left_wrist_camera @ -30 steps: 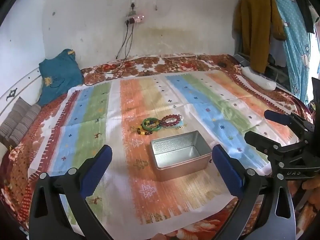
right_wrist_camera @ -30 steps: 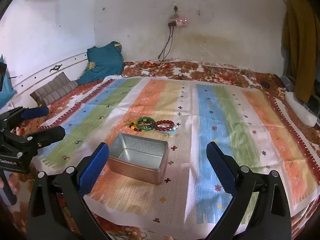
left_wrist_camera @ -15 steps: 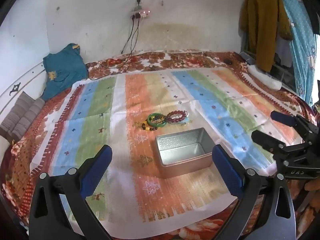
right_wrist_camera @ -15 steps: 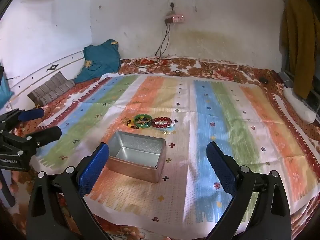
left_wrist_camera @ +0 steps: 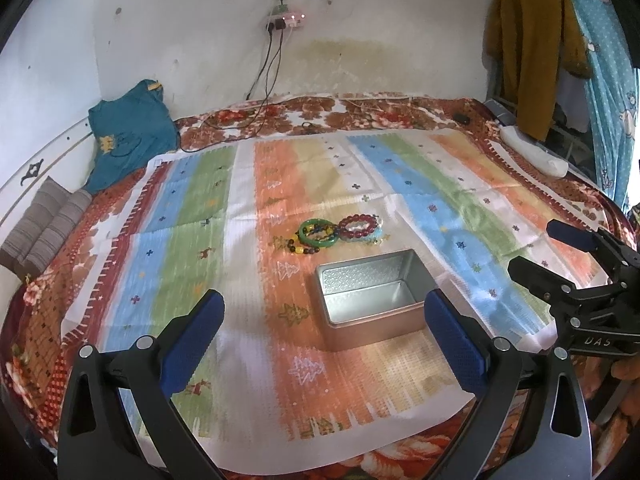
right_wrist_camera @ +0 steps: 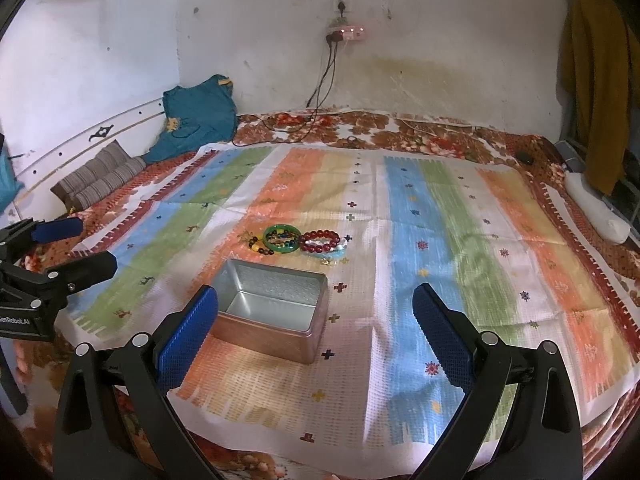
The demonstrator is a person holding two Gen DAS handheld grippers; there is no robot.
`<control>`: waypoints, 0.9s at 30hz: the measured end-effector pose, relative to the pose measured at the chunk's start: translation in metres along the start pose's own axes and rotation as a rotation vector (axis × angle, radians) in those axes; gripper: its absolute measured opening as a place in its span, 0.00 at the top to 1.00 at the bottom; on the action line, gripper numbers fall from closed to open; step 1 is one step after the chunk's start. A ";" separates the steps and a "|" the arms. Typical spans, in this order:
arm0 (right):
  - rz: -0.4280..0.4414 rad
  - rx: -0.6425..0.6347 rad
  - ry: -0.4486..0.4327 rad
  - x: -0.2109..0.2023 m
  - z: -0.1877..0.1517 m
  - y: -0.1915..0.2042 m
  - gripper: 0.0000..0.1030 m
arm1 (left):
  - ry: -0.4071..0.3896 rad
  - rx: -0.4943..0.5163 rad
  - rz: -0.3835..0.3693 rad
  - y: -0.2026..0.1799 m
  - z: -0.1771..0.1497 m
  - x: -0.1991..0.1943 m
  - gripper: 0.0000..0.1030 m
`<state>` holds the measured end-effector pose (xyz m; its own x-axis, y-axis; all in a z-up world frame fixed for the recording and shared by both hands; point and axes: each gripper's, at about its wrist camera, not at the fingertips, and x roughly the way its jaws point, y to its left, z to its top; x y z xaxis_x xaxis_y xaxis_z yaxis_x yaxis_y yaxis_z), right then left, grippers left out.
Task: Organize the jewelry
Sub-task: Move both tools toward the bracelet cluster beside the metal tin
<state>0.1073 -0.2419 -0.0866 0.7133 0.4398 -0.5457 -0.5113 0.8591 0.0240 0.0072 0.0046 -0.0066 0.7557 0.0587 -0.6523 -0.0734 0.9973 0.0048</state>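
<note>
An empty open metal tin (left_wrist_camera: 370, 300) (right_wrist_camera: 272, 312) sits on a striped cloth over a bed. Just behind it lies a small cluster of jewelry: a green bangle (left_wrist_camera: 319, 232) (right_wrist_camera: 281, 237), a dark red bead bracelet (left_wrist_camera: 359, 227) (right_wrist_camera: 322, 241), a string of dark and yellow beads (left_wrist_camera: 298, 247) (right_wrist_camera: 258, 246) and a pale blue piece under the red one. My left gripper (left_wrist_camera: 322, 336) hovers open in front of the tin, nothing between its fingers. My right gripper (right_wrist_camera: 316, 332) is open too, to the right of the tin. Each gripper shows at the edge of the other's view.
The striped cloth (left_wrist_camera: 192, 248) (right_wrist_camera: 460, 240) covers most of a floral bedspread. A teal garment (left_wrist_camera: 128, 132) and a grey folded cloth (left_wrist_camera: 40, 224) lie at the back left. A white object (left_wrist_camera: 536, 156) rests at the right edge, with clothes hanging above. Cables run from a wall socket (right_wrist_camera: 344, 32).
Both views have shifted slightly: the tin and jewelry sit a little further right in the left wrist view and a little lower left in the right wrist view. Both grippers stay open.
</note>
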 end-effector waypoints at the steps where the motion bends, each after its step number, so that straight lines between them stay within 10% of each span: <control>1: -0.001 -0.001 0.001 0.000 0.000 0.000 0.04 | 0.003 0.001 0.004 0.000 0.000 0.001 0.05; 27: -0.009 -0.004 0.020 0.004 -0.003 -0.003 0.04 | 0.009 -0.033 -0.005 0.008 0.000 -0.001 0.05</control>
<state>0.1107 -0.2432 -0.0913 0.7079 0.4270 -0.5626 -0.5070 0.8618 0.0162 0.0062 0.0130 -0.0061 0.7500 0.0534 -0.6592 -0.0913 0.9956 -0.0233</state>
